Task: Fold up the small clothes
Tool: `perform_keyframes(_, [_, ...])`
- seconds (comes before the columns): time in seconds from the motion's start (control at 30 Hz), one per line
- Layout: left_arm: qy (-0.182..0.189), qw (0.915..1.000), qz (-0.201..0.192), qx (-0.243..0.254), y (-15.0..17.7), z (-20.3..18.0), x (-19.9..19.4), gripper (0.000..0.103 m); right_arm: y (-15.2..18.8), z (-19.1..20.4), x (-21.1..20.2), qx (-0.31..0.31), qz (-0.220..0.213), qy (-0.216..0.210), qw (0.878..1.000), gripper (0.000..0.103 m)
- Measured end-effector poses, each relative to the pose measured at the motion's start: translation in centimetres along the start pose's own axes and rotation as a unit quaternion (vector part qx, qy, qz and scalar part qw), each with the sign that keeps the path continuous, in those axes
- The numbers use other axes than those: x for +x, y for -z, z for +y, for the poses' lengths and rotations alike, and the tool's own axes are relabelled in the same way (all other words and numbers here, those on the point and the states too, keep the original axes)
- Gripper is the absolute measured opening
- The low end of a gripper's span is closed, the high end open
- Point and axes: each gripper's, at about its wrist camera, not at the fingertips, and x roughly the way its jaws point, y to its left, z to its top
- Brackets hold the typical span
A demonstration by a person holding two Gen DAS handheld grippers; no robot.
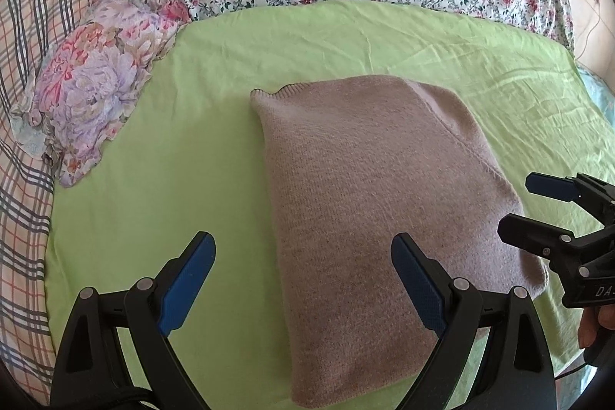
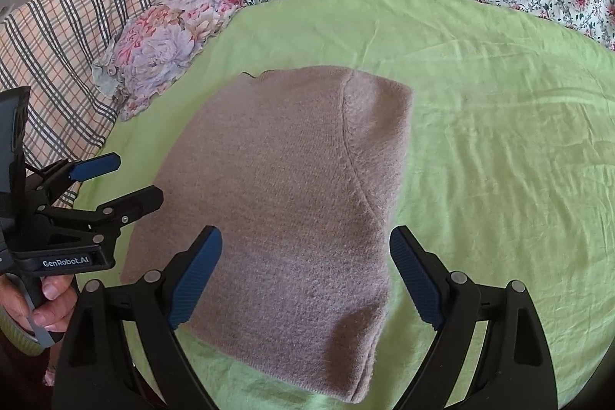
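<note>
Above, both grippers' fingers (image 1: 419,279) (image 2: 196,279) spread empty over folded sweater (image 1: 384,202), green sheet (image 1: 153,218) bare around.

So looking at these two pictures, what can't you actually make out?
- Folded mauve knitted sweater: its sleeves and underside are tucked out of sight in both views; in the left wrist view the left tongs cover part of its near edge.
- Right tongs: in the left wrist view the right edge cuts them off.
- Person: only fingers show; the picture edges cut off the rest.
- Lilac flowered pillow: its far side is hidden.
</note>
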Motion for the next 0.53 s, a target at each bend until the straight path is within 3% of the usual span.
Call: perform_keyframes(0.53, [-0.014, 0.9998, -0.014, -0.003, 0.47, -0.14, -0.66, 0.098, 0.03, -0.06, 0.37, 0.008, 0.000, -0.006, 1.000, 0.089])
